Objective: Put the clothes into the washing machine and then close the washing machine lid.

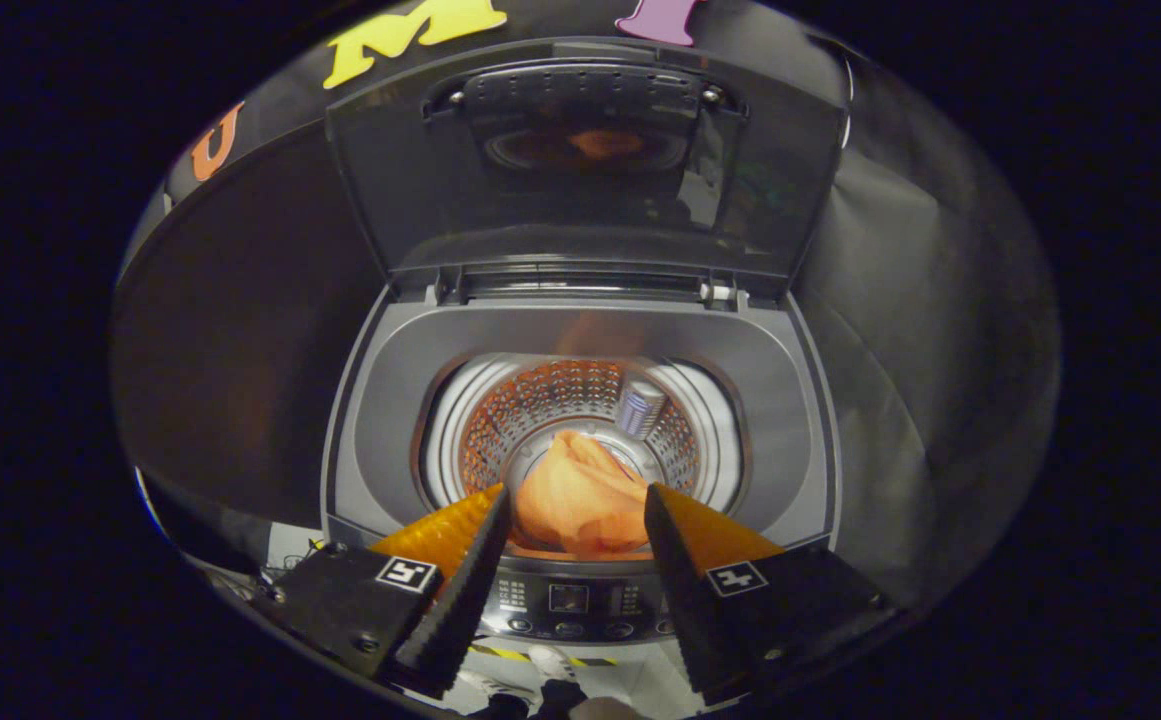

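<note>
A grey top-loading washing machine (380,420) stands below me with its lid (580,190) raised upright at the back. An orange garment (580,495) lies bunched in the perforated drum (540,410), beyond my fingertips. My gripper (578,500) hovers above the drum's near rim, open, with nothing between its fingers. The garment lies loose in the drum, apart from both fingers.
The machine's control panel (570,600) with buttons runs along the near edge, under my fingers. A small plastic filter piece (640,408) sits on the drum's inner wall. Black cloth walls close in on the left, right and behind the lid.
</note>
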A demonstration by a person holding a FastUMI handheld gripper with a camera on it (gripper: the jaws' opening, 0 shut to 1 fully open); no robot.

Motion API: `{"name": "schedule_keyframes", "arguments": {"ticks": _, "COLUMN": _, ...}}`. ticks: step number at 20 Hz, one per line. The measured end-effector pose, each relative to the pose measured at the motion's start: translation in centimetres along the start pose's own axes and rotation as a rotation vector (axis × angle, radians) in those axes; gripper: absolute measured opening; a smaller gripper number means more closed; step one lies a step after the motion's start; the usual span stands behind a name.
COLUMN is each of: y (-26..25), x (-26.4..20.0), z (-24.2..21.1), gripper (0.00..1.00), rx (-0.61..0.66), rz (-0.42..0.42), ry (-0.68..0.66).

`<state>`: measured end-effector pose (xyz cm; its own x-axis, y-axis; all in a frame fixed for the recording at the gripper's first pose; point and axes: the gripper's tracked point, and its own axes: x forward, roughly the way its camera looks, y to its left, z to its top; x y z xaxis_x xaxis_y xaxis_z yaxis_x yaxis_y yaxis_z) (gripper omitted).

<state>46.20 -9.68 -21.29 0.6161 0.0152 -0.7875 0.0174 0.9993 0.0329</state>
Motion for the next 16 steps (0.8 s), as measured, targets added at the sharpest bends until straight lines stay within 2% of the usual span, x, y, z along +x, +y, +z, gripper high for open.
{"name": "schedule_keyframes", "arguments": {"ticks": 9, "y": -1.2, "x": -1.2, "z": -0.1, "gripper": 0.83, "rx": 0.014, "rz": -0.005, "ry": -0.038}}
{"name": "schedule_keyframes", "arguments": {"ticks": 16, "y": -1.3, "x": -4.2, "z": 3.1, "gripper": 0.83, "rx": -0.015, "rz": -0.025, "ry": -0.150}}
